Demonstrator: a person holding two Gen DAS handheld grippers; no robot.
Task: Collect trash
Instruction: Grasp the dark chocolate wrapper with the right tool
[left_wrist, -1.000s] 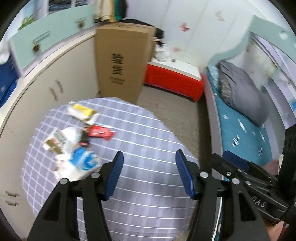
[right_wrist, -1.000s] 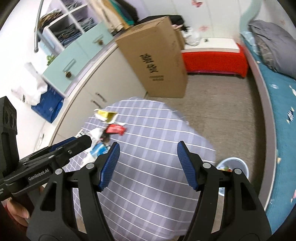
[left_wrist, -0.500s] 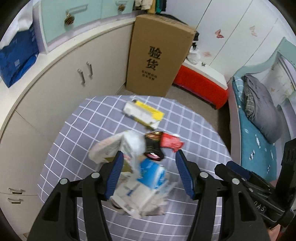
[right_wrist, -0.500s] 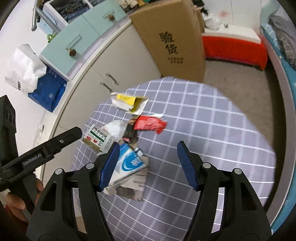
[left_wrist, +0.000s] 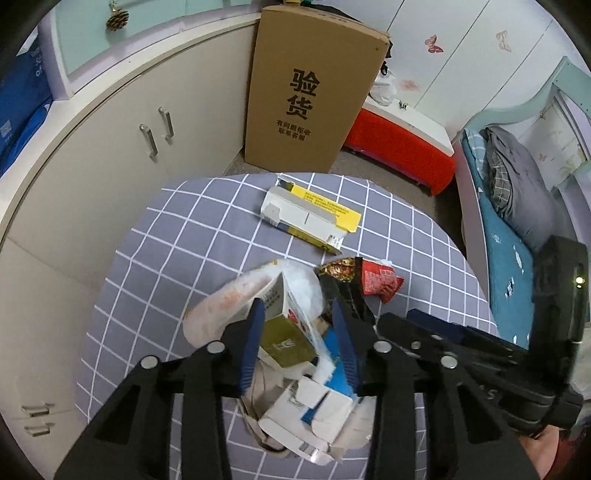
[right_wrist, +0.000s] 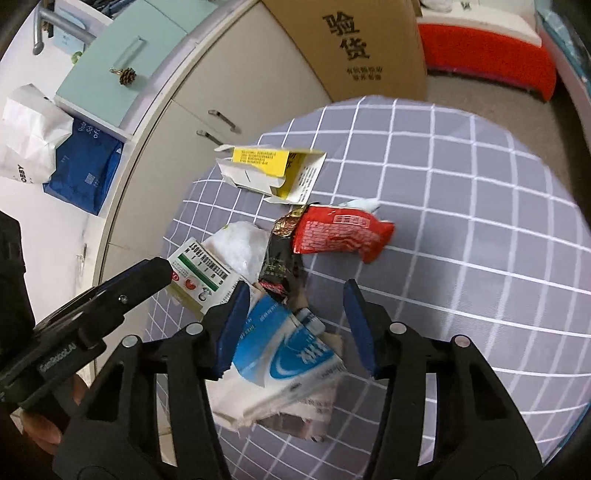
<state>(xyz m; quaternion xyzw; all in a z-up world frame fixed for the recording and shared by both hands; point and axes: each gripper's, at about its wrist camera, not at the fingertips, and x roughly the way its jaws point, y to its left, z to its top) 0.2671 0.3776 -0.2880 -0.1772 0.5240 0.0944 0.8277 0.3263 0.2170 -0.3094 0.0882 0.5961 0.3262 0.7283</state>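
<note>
A heap of trash lies on the round table's grey checked cloth (left_wrist: 177, 236). My left gripper (left_wrist: 297, 306) hangs over the heap, jaws closing. A green-and-white carton (left_wrist: 284, 332) and clear plastic film (left_wrist: 236, 295) sit between its fingers, with a gap at the right pad. My right gripper (right_wrist: 295, 286) is over a blue-and-white packet (right_wrist: 288, 350), jaws closing, neither pad pressing on it. A dark wrapper (right_wrist: 279, 258), a red wrapper (right_wrist: 340, 232) and a flattened yellow-and-white box (right_wrist: 269, 170) lie just beyond. The left gripper's finger (right_wrist: 140, 280) reaches the same carton (right_wrist: 199, 277).
A tall cardboard box (left_wrist: 314, 92) stands behind the table against beige cabinets (left_wrist: 110, 147). To the right are a red bench (left_wrist: 399, 147) and a bed (left_wrist: 506, 229). A blue bag (right_wrist: 85, 166) and a white bag (right_wrist: 29, 136) sit on the counter.
Both grippers have come down and forward over the trash heap, which now fills the lower middle of each view. Both pairs of jaws stand narrower than before.
</note>
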